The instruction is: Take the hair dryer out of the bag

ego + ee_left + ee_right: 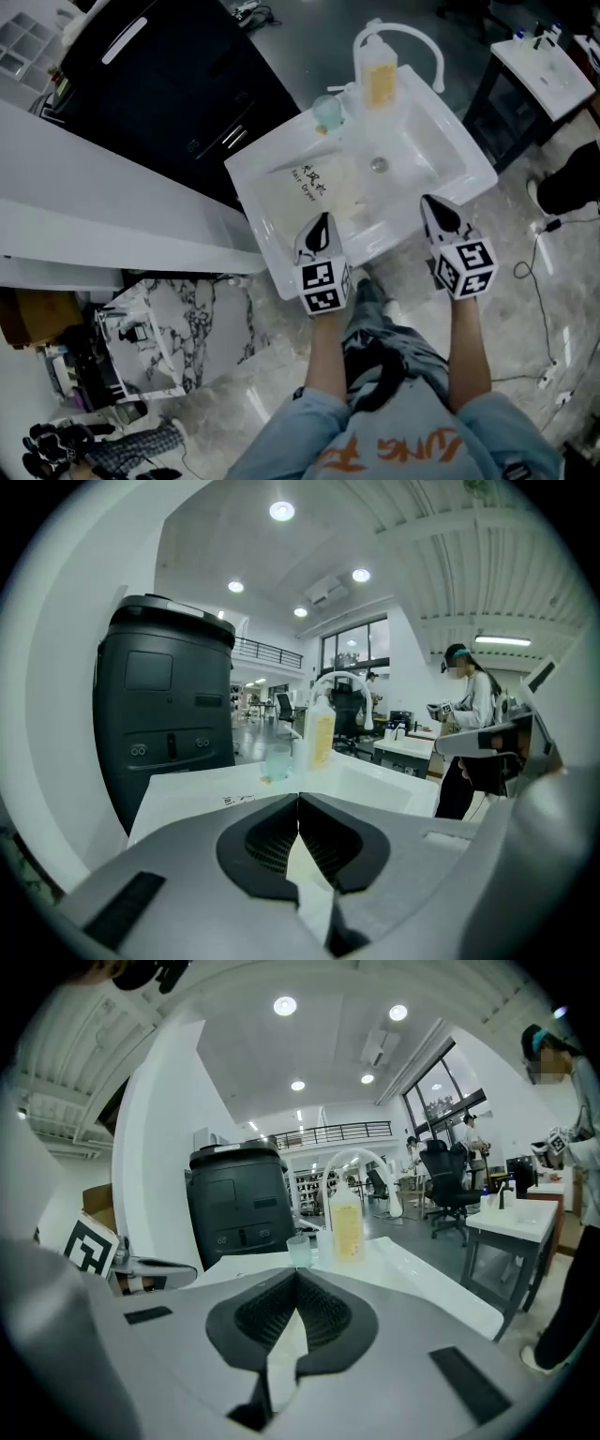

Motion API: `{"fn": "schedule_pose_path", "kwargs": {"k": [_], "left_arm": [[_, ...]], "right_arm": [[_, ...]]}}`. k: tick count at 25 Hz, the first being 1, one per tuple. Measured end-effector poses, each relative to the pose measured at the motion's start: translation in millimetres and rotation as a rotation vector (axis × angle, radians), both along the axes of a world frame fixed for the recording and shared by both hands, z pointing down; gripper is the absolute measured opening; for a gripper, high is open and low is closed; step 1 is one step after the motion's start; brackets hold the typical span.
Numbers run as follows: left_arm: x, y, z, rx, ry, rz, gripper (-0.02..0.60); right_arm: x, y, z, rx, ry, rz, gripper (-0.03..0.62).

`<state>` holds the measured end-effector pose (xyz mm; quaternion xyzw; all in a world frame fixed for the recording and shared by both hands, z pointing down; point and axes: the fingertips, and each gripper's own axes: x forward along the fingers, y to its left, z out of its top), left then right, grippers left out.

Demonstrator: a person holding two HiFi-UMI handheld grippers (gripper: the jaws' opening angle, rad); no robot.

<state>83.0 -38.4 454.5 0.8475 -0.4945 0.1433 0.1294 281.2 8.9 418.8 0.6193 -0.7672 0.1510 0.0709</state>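
Glossy, marble-veined floor (234, 375) surrounds one white rectangular basin bench (262, 225) with smooth rounded edges. One pale, flat bag (323, 187), printed with a hair dryer label, lies on the left part of the bench top beside the bowl. The hair dryer itself cannot be made out. At the far rim stand one clear bottle (379, 80) of yellow liquid, one translucent cup (328, 112) and one white arched faucet (417, 39). Left gripper (322, 225) and right gripper (437, 212) are above the near rim. On each, the two fingers, ribbed black inside, are pressed fully together and hold nothing.
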Motion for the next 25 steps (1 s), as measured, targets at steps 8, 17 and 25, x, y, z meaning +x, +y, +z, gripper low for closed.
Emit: {"fn": "schedule_pose_path", "kwargs": {"k": [8, 17, 25], "left_arm": [[-9.9, -40.6, 30.3, -0.045, -0.101, 0.026, 0.002], [9.3, -94.0, 49.0, -0.061, -0.222, 0.166, 0.002], [22.2, -119.7, 66.1, -0.091, -0.352, 0.329, 0.103]], "right_arm": [[-22.0, -63.8, 15.9, -0.041, 0.006, -0.067, 0.0], [-41.2, -129.7, 41.4, -0.093, 0.003, -0.117, 0.0], [-52.6, -161.8, 50.2, -0.106, 0.009, -0.128, 0.0]]}}
